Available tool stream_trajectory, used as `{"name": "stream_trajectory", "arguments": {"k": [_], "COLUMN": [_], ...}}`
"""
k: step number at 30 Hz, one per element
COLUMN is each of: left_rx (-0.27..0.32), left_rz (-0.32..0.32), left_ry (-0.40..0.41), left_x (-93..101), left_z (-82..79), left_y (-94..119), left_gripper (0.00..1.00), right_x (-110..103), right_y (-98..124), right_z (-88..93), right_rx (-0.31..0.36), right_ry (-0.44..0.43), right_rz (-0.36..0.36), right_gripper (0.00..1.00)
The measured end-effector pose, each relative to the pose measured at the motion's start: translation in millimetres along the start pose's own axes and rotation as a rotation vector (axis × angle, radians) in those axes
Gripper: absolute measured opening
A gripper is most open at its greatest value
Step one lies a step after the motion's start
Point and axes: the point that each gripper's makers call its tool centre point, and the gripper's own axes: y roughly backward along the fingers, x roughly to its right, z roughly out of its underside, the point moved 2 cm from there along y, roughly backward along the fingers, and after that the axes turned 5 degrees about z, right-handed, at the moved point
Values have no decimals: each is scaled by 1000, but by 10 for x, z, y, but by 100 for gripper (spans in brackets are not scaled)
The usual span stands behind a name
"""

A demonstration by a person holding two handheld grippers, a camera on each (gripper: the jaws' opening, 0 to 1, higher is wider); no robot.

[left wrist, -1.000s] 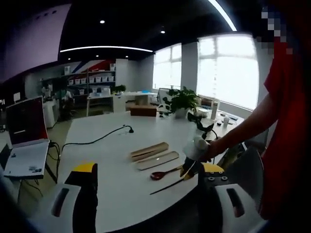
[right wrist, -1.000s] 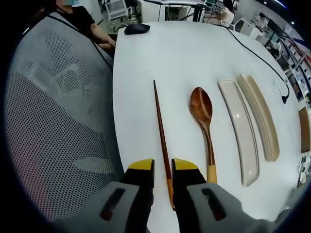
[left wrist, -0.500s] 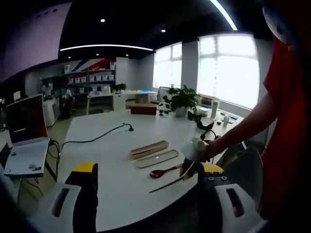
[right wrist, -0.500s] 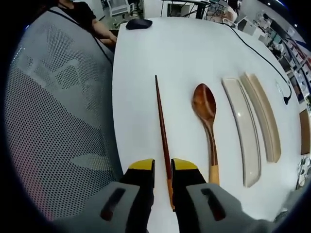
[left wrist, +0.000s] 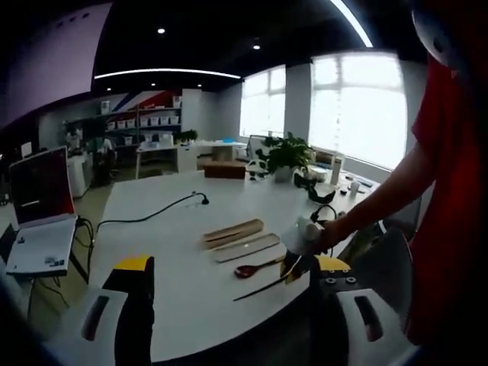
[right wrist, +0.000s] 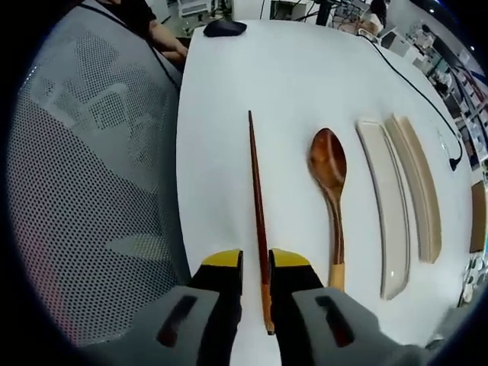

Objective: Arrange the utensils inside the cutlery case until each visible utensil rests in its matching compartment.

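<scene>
In the left gripper view, the left gripper hangs above the near edge of a white table with its jaws spread wide and nothing between them. Out on the table lie the case, a tan tray, and just nearer it the lid, a paler tray, the two side by side. Nearer again is the spoon, its red-brown bowl pointing left, and nearest the table edge the chopstick, a thin dark stick. The right gripper sits at the chopstick's right end, held by a person in a red sleeve. A black cable runs across the far table, a laptop stands at the left, and a plant stands by the far windows. In the right gripper view, the right gripper has its jaws drawn narrow on either side of the chopstick, at the pale near end, with the rest reaching away over the table. Right of it lies the spoon, bowl far, apart from the chopstick. Further right are the lid and then the case, touching along their length, both empty. A mesh chair is at the left, and a mouse rests at the far edge.
</scene>
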Motion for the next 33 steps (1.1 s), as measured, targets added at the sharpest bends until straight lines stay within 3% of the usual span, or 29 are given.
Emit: {"name": "stream_trajectory", "arguments": {"k": [6,14,23,30,33], "left_rx": [-9,-4,-2,-3,-3], "left_rz": [4,8,4,5,7], "left_ry": [-14,-12,-8,-11,-11], "left_x": [-10,25,5,18,23], "left_z": [-9,-10,-2,-7,-9], "left_y": [-14,-24,-25,-24,-24], "left_gripper": [86,86,86,86,85], "right_x": [12,23,18,49,38], "right_y": [-47,-61,-80,-74,-74], "right_z": [40,-6,-29,-20,-14], "right_rx": [-45,-52,-99,-86,-92], "right_ry": [16,24,140,74,83], "right_rz": [-19,-12,6,-30,-36], "right_gripper": [8,4,1,0,0]}}
